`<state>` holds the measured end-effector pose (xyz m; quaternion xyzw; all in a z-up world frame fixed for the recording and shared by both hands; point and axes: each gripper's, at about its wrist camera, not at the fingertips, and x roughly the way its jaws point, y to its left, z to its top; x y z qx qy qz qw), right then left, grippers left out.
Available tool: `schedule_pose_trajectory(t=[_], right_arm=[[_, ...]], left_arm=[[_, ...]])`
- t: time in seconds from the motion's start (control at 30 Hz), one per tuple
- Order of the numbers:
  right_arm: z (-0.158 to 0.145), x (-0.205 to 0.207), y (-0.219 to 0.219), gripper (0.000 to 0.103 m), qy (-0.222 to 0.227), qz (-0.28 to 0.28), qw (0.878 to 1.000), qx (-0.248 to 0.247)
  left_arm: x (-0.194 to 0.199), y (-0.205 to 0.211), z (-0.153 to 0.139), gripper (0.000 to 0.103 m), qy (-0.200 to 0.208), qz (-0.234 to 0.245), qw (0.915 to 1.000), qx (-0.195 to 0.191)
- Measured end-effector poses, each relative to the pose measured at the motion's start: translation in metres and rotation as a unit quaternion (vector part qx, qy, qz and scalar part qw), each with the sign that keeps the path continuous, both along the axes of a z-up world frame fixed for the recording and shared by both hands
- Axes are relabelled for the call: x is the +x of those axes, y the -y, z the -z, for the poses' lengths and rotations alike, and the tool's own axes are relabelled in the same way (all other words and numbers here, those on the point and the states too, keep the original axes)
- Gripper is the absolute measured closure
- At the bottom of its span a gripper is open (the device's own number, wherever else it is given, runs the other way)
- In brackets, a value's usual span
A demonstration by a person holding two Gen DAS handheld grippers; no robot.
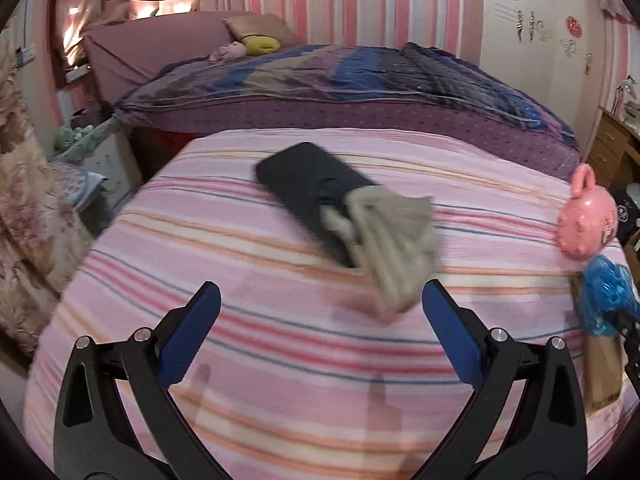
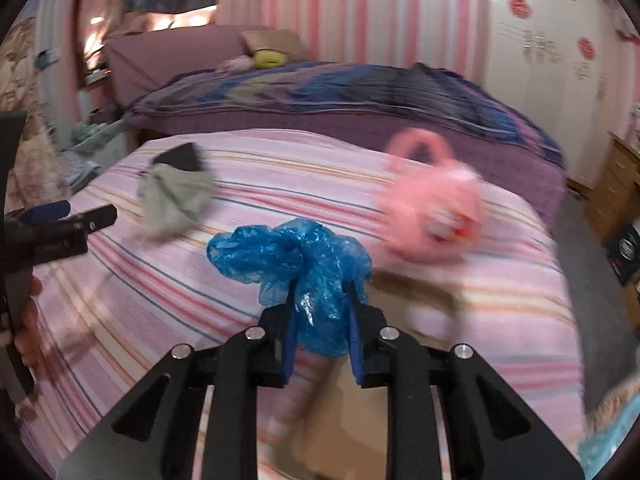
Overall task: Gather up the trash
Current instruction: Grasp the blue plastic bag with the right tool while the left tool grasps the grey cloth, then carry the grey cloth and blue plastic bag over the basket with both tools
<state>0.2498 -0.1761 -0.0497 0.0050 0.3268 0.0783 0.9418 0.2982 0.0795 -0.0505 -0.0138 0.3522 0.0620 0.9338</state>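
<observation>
Right gripper (image 2: 320, 300): I have it angled down, clamped on blue plastic bag (image 2: 296, 256).
Left gripper (image 1: 320, 300): angled down over bed (image 1: 280, 360), spread, grey cloth (image 1: 388, 248) at twelve o'clock.

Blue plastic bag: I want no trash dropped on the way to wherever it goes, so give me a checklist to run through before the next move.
1. Right gripper clamped on the blue plastic bag: ok.
2. Bag fully lifted off the striped bedspread: cannot tell.
3. Left gripper open and empty: ok.
4. Beige crumpled cloth ahead of the left gripper, not yet between its fingers: ok.
5. Pink toy bag clear of the held bag: ok.
6. Bin in view: not ok.
</observation>
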Motion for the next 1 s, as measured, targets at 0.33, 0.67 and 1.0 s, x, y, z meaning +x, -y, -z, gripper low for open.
schedule_pose_trajectory(t=[0.33,0.67,1.0], right_arm=[[-0.005,-0.003,0.053,0.081,0.003,-0.002,1.000,0.017],[-0.010,-0.002,0.053,0.081,0.010,-0.007,1.000,0.007],[-0.038,-0.039,0.086,0.081,0.038,0.031,0.999,0.006]], left_arm=[[0.041,0.020,0.020,0.025,-0.036,-0.005,0.9993,-0.012],[0.031,0.016,0.018,0.093,-0.029,0.028,0.9975,-0.059],[-0.036,0.041,-0.030,0.098,0.007,0.057,0.9978,-0.033]])
